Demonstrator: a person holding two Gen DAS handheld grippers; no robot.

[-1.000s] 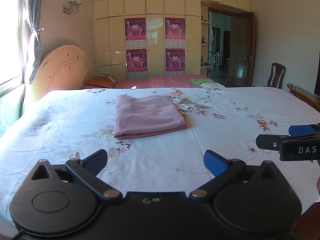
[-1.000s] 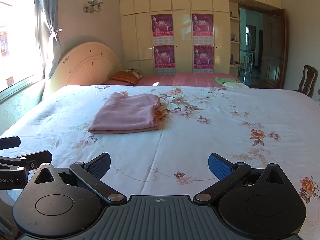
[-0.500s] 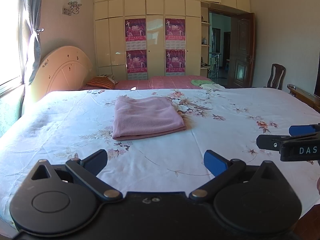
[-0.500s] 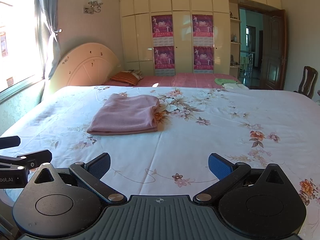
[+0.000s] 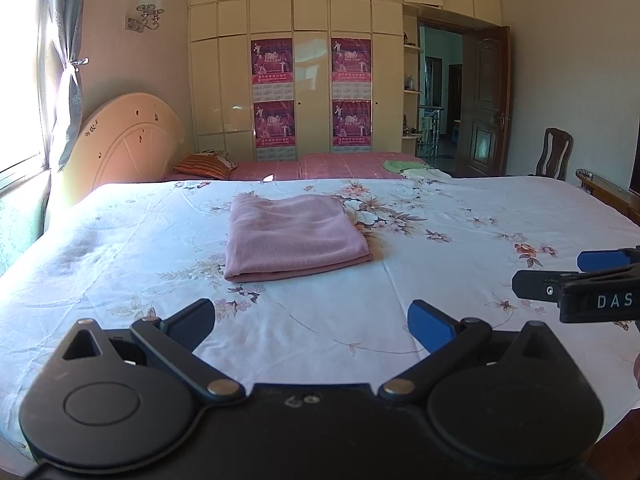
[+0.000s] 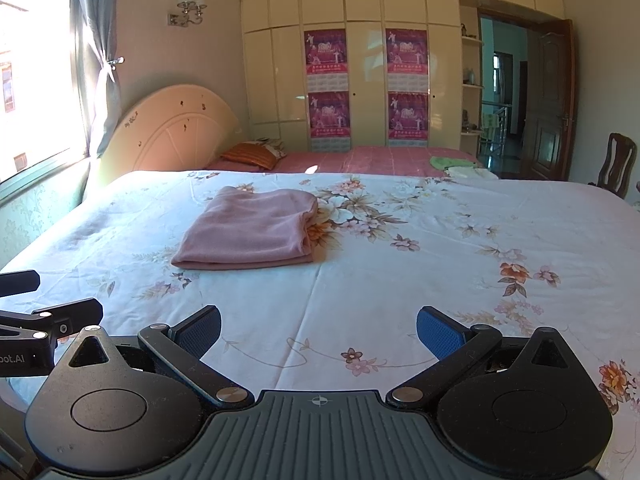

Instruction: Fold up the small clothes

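A pink garment [image 5: 294, 236] [image 6: 250, 232] lies folded into a flat rectangle on the floral bedsheet [image 5: 440, 248] [image 6: 420, 264], toward the middle of the bed. My left gripper [image 5: 314, 322] hovers over the near edge of the bed, well short of the garment, open with nothing between its fingers. My right gripper [image 6: 319, 328] is level with it to the right, also open and empty. The right gripper's fingertips [image 5: 536, 284] show at the right edge of the left wrist view. The left gripper's fingers [image 6: 68, 312] show at the left edge of the right wrist view.
A second bed with a red cover [image 5: 320, 164] and an orange striped pillow [image 5: 204, 166] stands behind, with green and white cloths [image 5: 412, 168] on it. A cream headboard [image 5: 120, 140] and a window are at left. A wooden chair [image 5: 556, 152] and an open door [image 5: 484, 100] are at right.
Both grippers have drawn back and slightly down from the bed, so the folded garment sits a little higher in each view. The garment itself has not moved.
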